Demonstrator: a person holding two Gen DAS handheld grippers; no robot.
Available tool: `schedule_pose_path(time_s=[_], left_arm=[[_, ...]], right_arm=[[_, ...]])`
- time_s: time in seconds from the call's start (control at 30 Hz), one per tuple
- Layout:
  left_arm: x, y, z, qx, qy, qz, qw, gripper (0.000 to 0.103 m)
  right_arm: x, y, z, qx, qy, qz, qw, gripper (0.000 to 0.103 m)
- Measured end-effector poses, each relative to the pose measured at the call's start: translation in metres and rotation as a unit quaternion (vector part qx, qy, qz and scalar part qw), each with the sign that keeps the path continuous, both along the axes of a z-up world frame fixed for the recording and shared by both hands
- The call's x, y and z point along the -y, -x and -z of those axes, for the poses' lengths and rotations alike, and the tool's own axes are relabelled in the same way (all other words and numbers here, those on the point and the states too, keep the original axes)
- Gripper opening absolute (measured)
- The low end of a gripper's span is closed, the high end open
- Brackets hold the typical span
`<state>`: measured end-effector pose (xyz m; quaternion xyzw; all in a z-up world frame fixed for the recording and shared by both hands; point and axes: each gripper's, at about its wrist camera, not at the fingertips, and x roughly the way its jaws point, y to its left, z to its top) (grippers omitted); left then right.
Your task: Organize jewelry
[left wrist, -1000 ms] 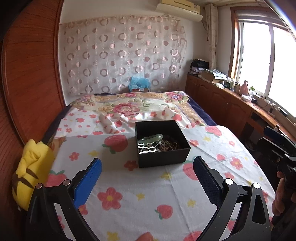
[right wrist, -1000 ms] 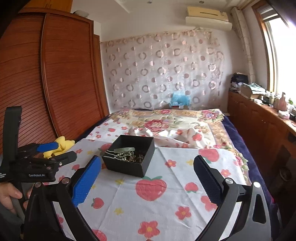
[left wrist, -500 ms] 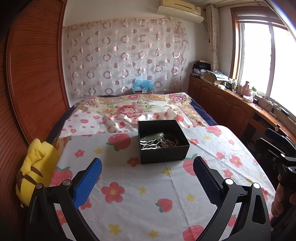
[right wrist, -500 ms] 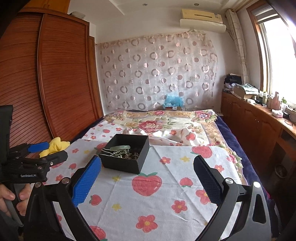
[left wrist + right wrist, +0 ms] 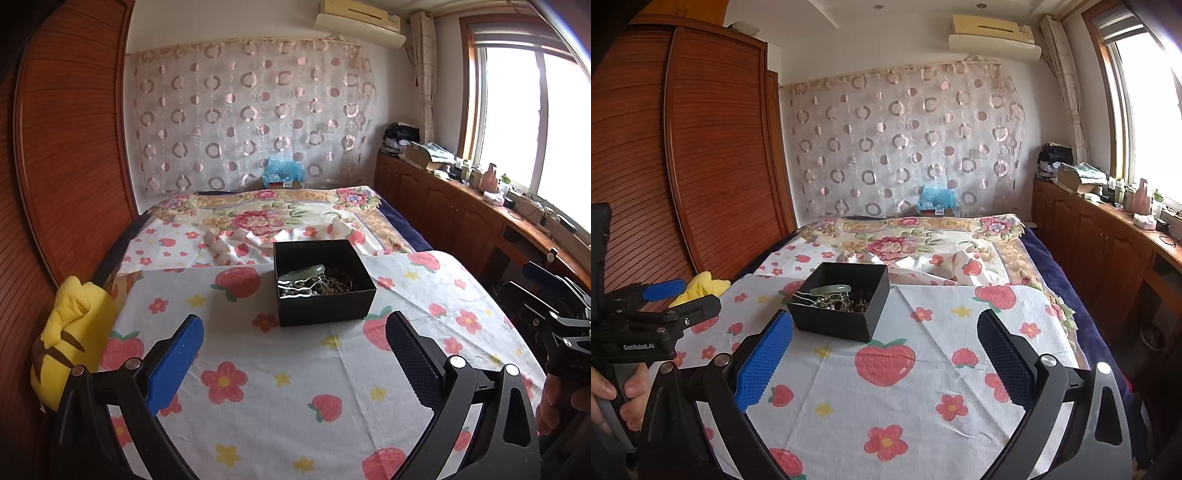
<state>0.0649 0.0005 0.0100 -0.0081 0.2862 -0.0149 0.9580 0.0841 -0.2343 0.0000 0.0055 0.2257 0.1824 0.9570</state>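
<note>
On the bed [image 5: 424, 236], over a strawberry-and-flower cloth [image 5: 280, 369], sits an open black box [image 5: 325, 306] holding the jewelry [image 5: 314, 284]: a tangle of chains and beads with a pale green bangle [image 5: 303, 272] lying across the top, its long axis running roughly left to right.

Both pairs of tongs hover above the cloth with nothing in them. The left tongs [image 5: 295, 354] have their pads spread wide apart, and the box lies ahead of them, almost centred between the fingers and a touch to the right. The right tongs [image 5: 886, 354] are equally wide apart, but from that side the box [image 5: 842, 306] sits ahead and to the left, its near corner just beyond the left pad [image 5: 764, 362].

Judging by this, the left pair has the straighter line in: a forward reach and a dip over the near wall would meet the pile. The right pair would need to swing leftward first, toward the other tool, whose handle is gripped by a hand [image 5: 617, 395].

Room is generous. Bare cloth surrounds the box on every side, with the widest stretch to its right. A yellow plush toy [image 5: 70, 332] lies at the bed's left edge, well apart from the box. The box walls are the only real obstacle, and the tangled chains look likely to drag neighbours along when lifted.
</note>
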Motion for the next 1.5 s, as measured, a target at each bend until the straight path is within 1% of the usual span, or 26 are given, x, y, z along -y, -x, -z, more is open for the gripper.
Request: schedule_pose_path(time_s=[0.13,0.7,0.9,1.5], left_arm=[[0.0002,0.0,-0.0001,0.0,0.0,0.001,1.0,0.095],[0.0014,0.0024,-0.0014,0.002,0.0,0.0,1.0,0.095],[0.0018,0.0027,-0.0012,0.002,0.0,0.0,1.0,0.095],[0.003,0.0042,-0.0017,0.005,0.0,0.001,1.0,0.095]], right_arm=[[-0.0007,0.0005,0.0033,0.0,0.0,0.001,1.0,0.101],[0.0006,-0.0001,0.0011,-0.001,-0.001,0.001,1.0,0.101],[-0.0011,0.0005,0.0054,0.0,0.0,0.002,1.0,0.101],[0.0001,0.0001,0.0035,0.0,-0.002,0.002,1.0,0.101]])
